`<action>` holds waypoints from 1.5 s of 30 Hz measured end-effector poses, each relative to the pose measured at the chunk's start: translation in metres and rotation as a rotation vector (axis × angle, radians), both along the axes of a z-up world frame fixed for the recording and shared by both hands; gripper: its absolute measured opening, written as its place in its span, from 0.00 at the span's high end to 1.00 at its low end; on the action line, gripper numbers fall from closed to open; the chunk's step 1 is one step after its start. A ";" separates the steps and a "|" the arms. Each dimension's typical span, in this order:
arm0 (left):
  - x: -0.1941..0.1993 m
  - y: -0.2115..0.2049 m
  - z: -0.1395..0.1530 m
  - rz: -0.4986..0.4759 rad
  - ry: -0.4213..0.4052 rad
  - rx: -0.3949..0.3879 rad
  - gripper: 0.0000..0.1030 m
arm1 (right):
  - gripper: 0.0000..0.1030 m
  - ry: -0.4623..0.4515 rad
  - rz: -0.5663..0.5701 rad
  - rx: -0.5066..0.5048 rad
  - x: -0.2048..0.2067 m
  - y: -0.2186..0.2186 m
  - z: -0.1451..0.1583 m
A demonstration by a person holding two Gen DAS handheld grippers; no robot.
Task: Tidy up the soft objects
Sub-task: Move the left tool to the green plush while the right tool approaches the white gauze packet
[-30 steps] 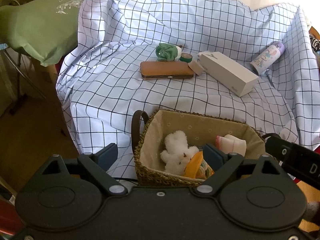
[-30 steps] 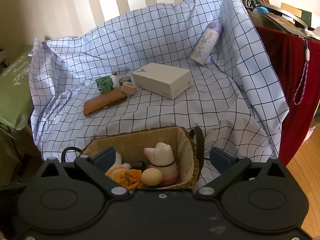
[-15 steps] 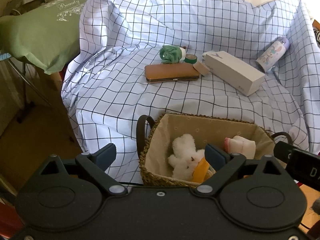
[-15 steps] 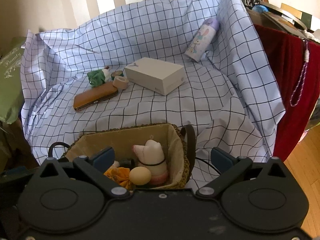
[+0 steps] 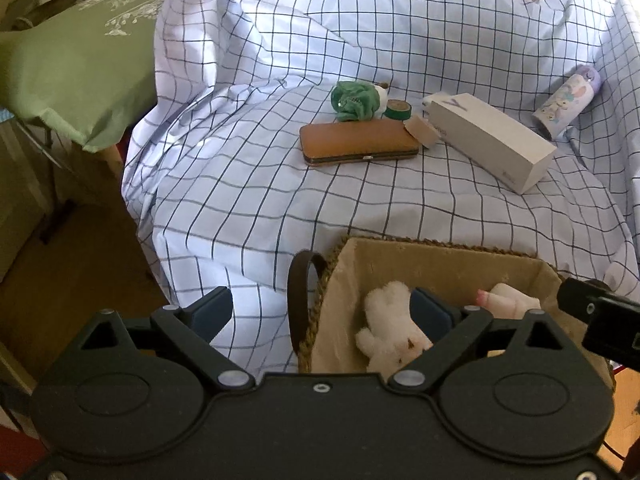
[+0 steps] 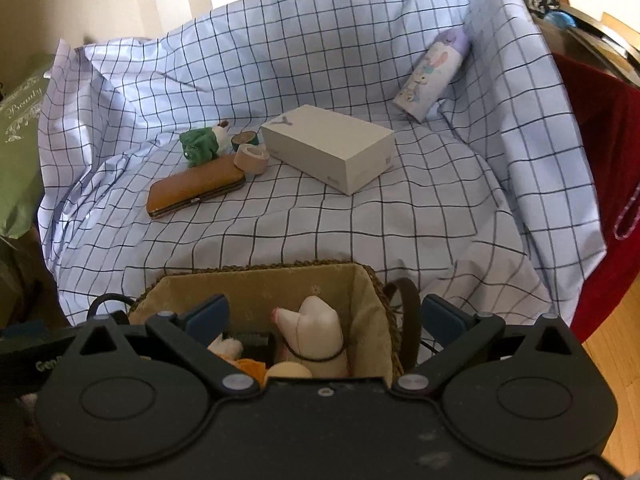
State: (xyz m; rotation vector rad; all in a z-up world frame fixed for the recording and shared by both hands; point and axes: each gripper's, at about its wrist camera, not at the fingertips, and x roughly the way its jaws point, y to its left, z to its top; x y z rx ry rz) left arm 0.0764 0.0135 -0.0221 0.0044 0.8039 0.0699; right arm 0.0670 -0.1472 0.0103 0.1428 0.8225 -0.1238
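Item, far left: green cushion (image 5: pixel 76 68) with white script, lying beside the checked sheet (image 5: pixel 248 200) that drapes the surface.

Item, middle of the sheet: green soft toy (image 5: pixel 355 100), bunched up, touching the far edge of a tan clasp case (image 5: pixel 358 144). Just right of the toy, a dark green tape roll (image 5: pixel 399 109); in front of that, a beige tape roll (image 6: pixel 251 157) leaning on the end of the case.

Item, right of the rolls: long white box (image 5: pixel 490 140), lying flat, set at an angle.

Item, far right: printed bottle with a lilac cap (image 6: pixel 434 74), tilted against the raised fold of the sheet, well apart from the box.

Item, near edge: woven basket (image 5: pixel 440 264) with a cloth lining and a dark loop handle (image 5: pixel 301 300) at each end. Inside: a fluffy white plush (image 5: pixel 390 326) toward the left end, a cream plush with a pink tip and a dark collar (image 6: pixel 314 338) toward the right end, and something orange low between them, mostly hidden.

Item, my left gripper (image 5: pixel 324 312): jaws spread wide, just opened further, nothing clamped. They straddle the basket's left end, one finger outside over the sheet, the other inside beside the fluffy plush.

Item, my right gripper (image 6: pixel 326 314): jaws wide apart, nothing clamped. They straddle the basket's right end, one finger inside, the other outside beyond the handle.
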 end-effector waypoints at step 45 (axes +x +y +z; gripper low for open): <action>0.313 0.011 -0.006 -0.052 0.126 -0.170 0.11 | 0.01 0.016 0.199 -0.130 0.289 -0.011 0.007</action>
